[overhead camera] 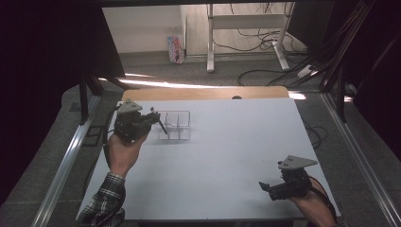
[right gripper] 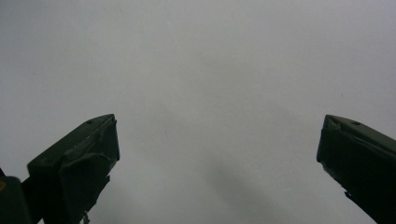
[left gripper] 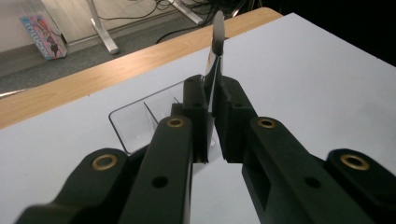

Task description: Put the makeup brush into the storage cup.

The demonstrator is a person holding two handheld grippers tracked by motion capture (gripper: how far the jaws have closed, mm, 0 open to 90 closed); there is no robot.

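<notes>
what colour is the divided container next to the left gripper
Clear, see-through plastic; the divided container shows best in the left gripper view, just beyond the left gripper.

Only the clear divided box (overhead camera: 174, 125) stands on the white table (overhead camera: 227, 161); elsewhere passage is open.

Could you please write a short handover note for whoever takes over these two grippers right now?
Left gripper: shut on a thin metal utensil, probably a spoon, its rounded end sticking out beyond the fingers.
Right gripper: open, holding nothing, over bare table at the near right.
Clear divided organizer: on the table's far left, just beyond the left gripper; its compartments look empty.
Done: utensil picked up.
Left: probably placing it in a compartment, then letting go.
</notes>
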